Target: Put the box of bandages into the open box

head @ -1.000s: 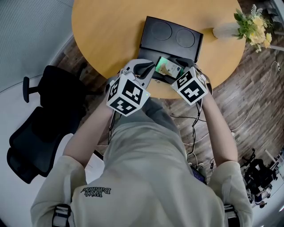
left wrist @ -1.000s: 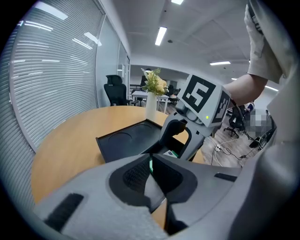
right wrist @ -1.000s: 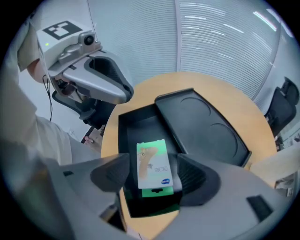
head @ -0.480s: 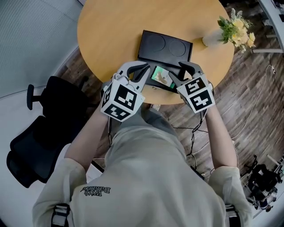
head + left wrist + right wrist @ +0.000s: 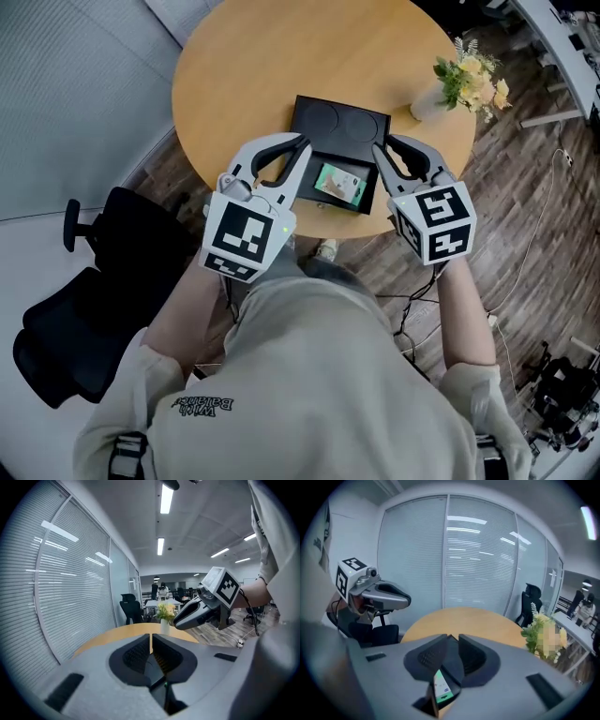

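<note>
On the table (image 5: 281, 66) the bandage box (image 5: 339, 184) lies in the open box (image 5: 339, 120), both grippers risen clear, left gripper (image 5: 302, 145) closed empty, right gripper (image 5: 382, 147) just narrowed to a slit, empty: placing looks done.

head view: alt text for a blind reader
A person, seen from above, holds the grey left gripper and right gripper flanking a green bandage box lying in an open black box on a round wooden table. The right gripper's jaws have just been closing, empty. A vase of yellow flowers stands at right.
</note>
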`<control>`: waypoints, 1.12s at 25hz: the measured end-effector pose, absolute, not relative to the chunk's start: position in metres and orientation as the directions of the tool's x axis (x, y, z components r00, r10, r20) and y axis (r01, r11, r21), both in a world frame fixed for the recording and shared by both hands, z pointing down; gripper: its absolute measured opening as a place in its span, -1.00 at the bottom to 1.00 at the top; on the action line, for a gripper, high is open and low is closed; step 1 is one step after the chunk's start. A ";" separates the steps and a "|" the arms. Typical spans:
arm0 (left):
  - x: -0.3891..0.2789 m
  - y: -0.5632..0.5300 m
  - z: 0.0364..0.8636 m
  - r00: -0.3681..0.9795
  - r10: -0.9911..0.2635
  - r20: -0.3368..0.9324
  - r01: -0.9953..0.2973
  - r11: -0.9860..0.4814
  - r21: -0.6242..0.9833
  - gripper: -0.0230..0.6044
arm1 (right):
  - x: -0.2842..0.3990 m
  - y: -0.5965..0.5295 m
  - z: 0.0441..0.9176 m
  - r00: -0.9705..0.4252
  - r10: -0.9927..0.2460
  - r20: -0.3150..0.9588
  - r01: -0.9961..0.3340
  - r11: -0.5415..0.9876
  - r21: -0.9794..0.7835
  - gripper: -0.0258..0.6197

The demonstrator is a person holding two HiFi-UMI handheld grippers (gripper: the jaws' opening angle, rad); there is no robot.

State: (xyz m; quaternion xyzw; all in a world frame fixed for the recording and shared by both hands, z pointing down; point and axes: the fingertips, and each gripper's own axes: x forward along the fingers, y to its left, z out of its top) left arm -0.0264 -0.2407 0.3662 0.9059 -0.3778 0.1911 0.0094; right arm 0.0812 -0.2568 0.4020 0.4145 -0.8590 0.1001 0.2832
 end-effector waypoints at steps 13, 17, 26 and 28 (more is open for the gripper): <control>-0.026 -0.222 0.277 0.655 -0.734 0.181 -0.706 -0.679 -0.201 -0.81 | 0.121 -0.235 0.270 -0.429 -0.873 0.230 -0.883 0.459 0.094 -0.77; -0.026 -0.216 0.245 0.658 -0.744 0.116 -0.710 -0.664 -0.232 -0.81 | 0.131 -0.219 0.231 -0.404 -0.904 0.137 -0.902 0.419 0.103 -0.78; -0.013 -0.194 0.222 0.695 -0.713 0.092 -0.670 -0.689 -0.278 -0.81 | 0.149 -0.177 0.184 -0.346 -0.938 -0.007 -0.930 0.342 0.135 -0.79; -0.010 -0.191 0.220 0.702 -0.707 0.085 -0.667 -0.695 -0.269 -0.81 | 0.152 -0.169 0.182 -0.339 -0.941 -0.026 -0.935 0.333 0.124 -0.79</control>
